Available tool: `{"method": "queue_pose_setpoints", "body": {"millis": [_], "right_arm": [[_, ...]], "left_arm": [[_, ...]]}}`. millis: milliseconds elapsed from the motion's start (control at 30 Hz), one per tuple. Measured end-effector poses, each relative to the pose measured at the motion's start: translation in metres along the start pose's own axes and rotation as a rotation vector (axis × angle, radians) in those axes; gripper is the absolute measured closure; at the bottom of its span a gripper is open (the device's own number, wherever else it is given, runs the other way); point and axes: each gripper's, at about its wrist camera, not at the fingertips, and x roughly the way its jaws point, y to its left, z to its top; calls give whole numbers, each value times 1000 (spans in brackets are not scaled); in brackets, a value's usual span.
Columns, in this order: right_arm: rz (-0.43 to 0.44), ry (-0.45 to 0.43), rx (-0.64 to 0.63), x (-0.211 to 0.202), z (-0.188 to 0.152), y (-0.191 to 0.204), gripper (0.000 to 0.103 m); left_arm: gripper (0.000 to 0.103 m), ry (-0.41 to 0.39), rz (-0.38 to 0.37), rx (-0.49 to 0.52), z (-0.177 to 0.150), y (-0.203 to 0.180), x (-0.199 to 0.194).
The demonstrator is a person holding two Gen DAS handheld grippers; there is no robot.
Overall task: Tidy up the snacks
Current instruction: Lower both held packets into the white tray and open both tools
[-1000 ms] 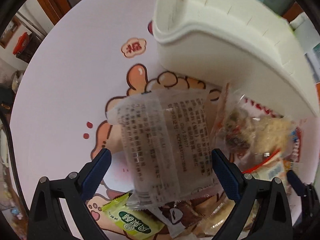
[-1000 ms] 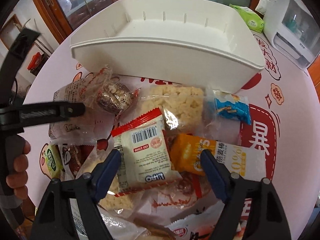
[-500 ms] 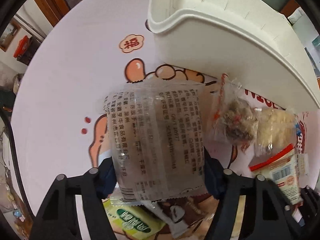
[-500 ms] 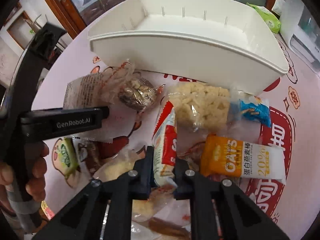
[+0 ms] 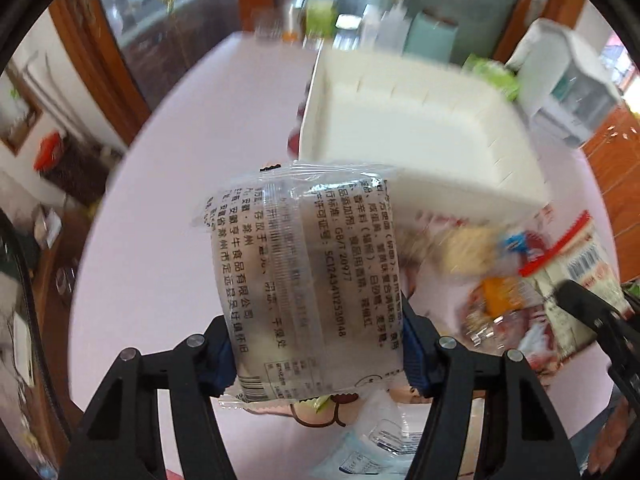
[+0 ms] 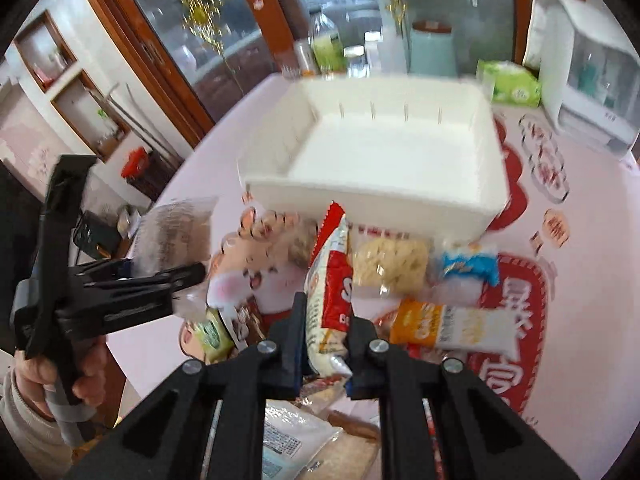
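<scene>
Both grippers now carry a snack clear of the counter (image 6: 592, 216), where a second ago their fingers stood wide over packets still lying in the pile. The left gripper (image 5: 316, 344) has its fingers pressed on the sides of a clear packet (image 5: 304, 276) with black print, closing a little further on it at this moment; the packet hangs upright in front of the white bin (image 5: 420, 128), with pink counter visible beneath it. The right gripper (image 6: 324, 340) has narrowed its fingers hard onto a red-and-white packet (image 6: 332, 280), folding it edge-on so it stands up between them. In the right view the left gripper appears at the left edge, held by a hand (image 6: 60, 376), with its clear packet raised beside the bin's near corner. The bin looks empty and sits just beyond the pile. Left on the counter are a pale rice cake (image 6: 388, 268), a blue packet (image 6: 468, 266), an orange oat bar (image 6: 448, 326) and a green packet (image 6: 212, 334). With both picks secure, the likely next step is carrying each packet over the near wall and releasing it inside the bin.
</scene>
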Motion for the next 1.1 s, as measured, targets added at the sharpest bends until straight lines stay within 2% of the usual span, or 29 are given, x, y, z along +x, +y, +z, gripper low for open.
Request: {"method": "queue_pose_setpoints", "body": {"millis": [200, 300, 367, 533, 633, 700, 733, 800, 833, 900, 967, 1100], "right_arm": [[-67, -107, -21, -38, 44, 7, 89], [-112, -157, -12, -46, 74, 8, 89], [-154, -182, 16, -45, 93, 5, 89], [-216, -204, 119, -25, 143, -7, 89], [-256, -169, 161, 3, 164, -13, 88], [-296, -148, 176, 19, 170, -16, 87], [-306, -137, 182, 25, 172, -18, 87], [-317, -118, 203, 37, 174, -22, 75], [-322, -116, 214, 39, 173, -23, 71], [-339, -129, 232, 39, 170, -25, 56], [-365, -146, 235, 35, 166, -24, 50], [-384, -160, 239, 23, 155, -24, 47]], "left_arm": [[39, -177, 15, 101, 72, -11, -70], [39, -236, 10, 133, 108, -18, -79], [39, -247, -5, 151, 134, -17, -80], [38, -202, -41, 193, 181, -17, -39], [34, -161, -51, 220, 189, -30, 2], [18, -138, -46, 239, 194, -32, 23], [16, -135, -61, 252, 197, -33, 31], [11, -123, -77, 274, 199, -34, 42], [10, -118, -83, 278, 201, -34, 47], [10, -105, -110, 278, 205, -33, 54], [10, -103, -143, 273, 207, -32, 56], [10, -149, -190, 245, 202, -30, 41]]}}
